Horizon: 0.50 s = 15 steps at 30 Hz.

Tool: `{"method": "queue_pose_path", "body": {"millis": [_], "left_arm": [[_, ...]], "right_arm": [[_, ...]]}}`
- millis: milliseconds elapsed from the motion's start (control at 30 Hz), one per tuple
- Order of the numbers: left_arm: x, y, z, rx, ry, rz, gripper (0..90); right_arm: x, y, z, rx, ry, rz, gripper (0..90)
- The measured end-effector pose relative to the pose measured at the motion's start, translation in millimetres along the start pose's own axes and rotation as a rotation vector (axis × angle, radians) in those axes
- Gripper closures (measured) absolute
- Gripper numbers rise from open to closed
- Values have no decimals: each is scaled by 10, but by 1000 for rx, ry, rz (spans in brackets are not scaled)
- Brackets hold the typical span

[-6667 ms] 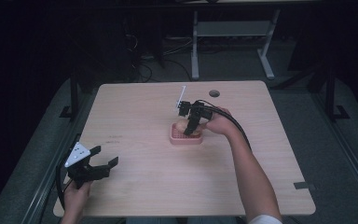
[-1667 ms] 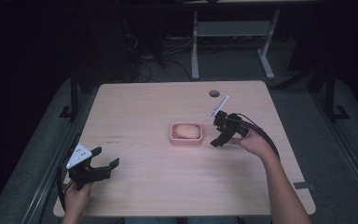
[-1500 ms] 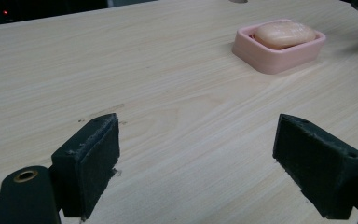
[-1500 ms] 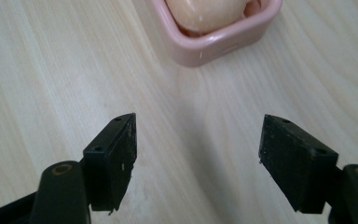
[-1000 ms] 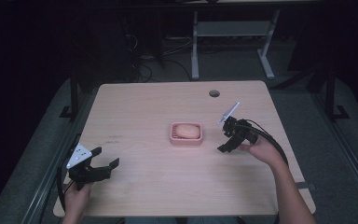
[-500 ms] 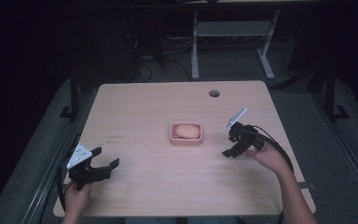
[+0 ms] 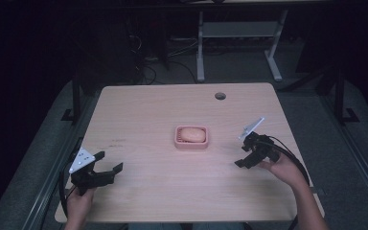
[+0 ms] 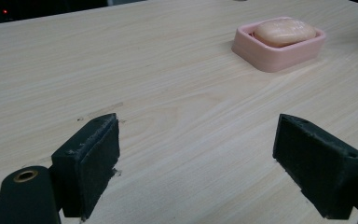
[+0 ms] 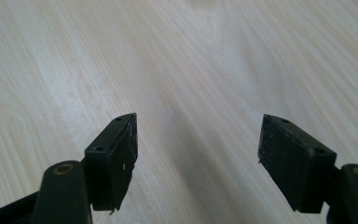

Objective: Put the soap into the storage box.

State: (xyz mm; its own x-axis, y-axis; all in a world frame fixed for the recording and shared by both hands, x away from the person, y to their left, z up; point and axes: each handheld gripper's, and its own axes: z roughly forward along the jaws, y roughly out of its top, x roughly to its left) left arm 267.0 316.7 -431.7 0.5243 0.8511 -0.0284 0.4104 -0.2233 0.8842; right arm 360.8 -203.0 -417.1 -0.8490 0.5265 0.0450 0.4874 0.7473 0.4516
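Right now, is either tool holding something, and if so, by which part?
Nothing is held. The left tool and the right tool are both open over bare table. The soap lies in its pink dish, untouched.

Left hand-held gripper [image 7: 106,168] jaws spread wide, right hand-held gripper [image 7: 245,154] jaws apart, both held low

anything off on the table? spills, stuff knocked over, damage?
Nothing stands out. The pink soap dish sits flat near the middle of the table with the soap bar lying inside it. Faint dark scuffs mark the wood left of the dish. Both the left gripper and the right gripper are open and empty.
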Motion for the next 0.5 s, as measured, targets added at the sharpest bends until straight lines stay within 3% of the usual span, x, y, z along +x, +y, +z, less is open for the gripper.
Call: {"method": "queue_pose_path", "body": {"millis": [500], "left_arm": [[-5, -11, 13, 12, 2, 6, 143]], "right_arm": [[106, -406, -24, -40, -3, 59, 279]]}}
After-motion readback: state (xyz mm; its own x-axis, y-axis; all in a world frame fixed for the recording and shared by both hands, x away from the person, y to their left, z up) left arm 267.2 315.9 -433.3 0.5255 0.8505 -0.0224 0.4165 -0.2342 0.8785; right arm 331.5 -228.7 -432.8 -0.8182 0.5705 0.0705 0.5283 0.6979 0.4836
